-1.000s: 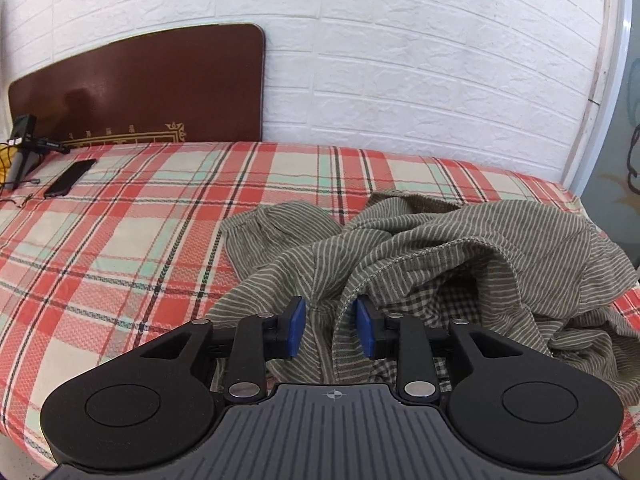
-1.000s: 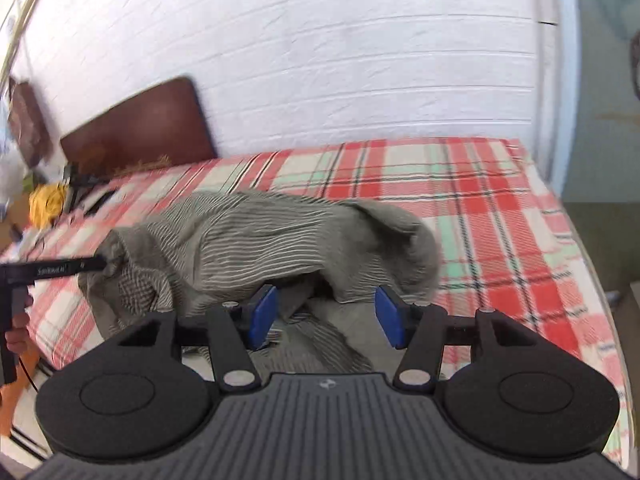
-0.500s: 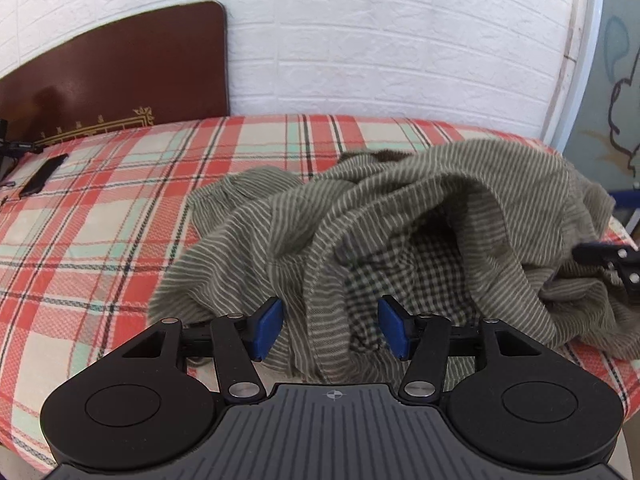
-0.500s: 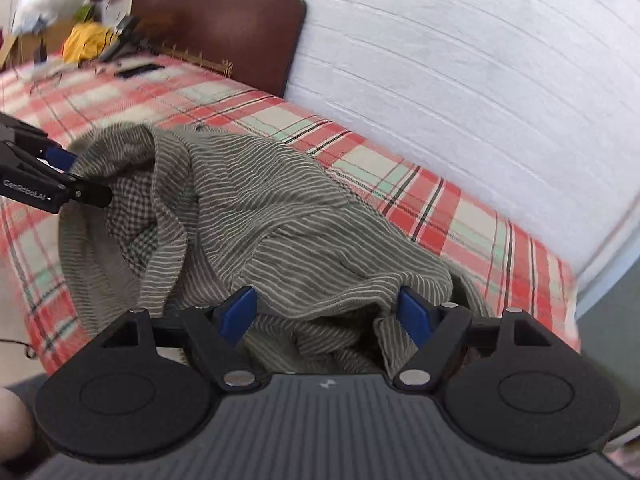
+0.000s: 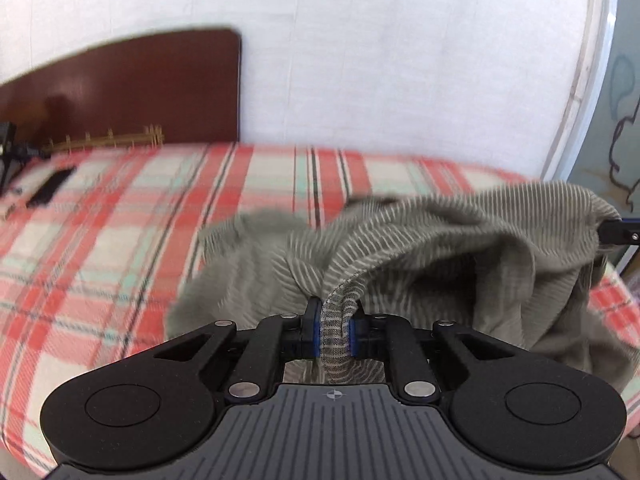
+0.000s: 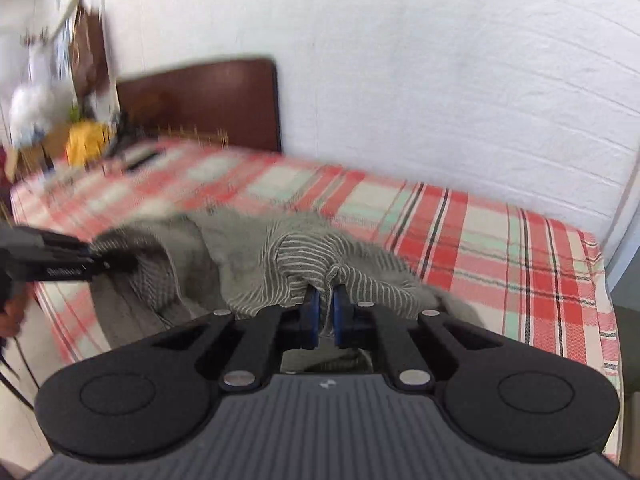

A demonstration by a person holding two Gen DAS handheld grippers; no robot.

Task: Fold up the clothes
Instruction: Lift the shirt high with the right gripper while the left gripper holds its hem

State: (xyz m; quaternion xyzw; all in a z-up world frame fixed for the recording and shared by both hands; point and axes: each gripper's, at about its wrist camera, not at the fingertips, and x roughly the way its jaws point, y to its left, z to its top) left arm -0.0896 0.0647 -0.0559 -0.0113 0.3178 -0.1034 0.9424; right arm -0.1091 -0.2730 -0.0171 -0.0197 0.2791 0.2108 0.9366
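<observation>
A grey-green striped garment (image 5: 440, 232) lies bunched on the red plaid bed (image 5: 120, 240). In the left wrist view my left gripper (image 5: 334, 332) is closing its jaws, and a checked-lined fold of the garment is pinched between the blue pads. My right gripper (image 6: 325, 316) is closing on a striped fold of the same garment (image 6: 256, 264), with cloth between its pads. The cloth is lifted between both grippers. The right gripper's tip (image 5: 618, 232) shows at the garment's far right edge, and the left gripper (image 6: 68, 264) shows at the left of the right wrist view.
A dark brown headboard (image 5: 120, 88) stands against the white brick wall. A black phone (image 5: 50, 192) lies on the bed's far left. Yellow clutter (image 6: 86, 142) sits beyond the bed corner. A person's hand (image 6: 12, 308) shows at the left edge.
Both grippers went from open over the garment to shut on folds of it. Both have risen, pulling the cloth up off the bed.
</observation>
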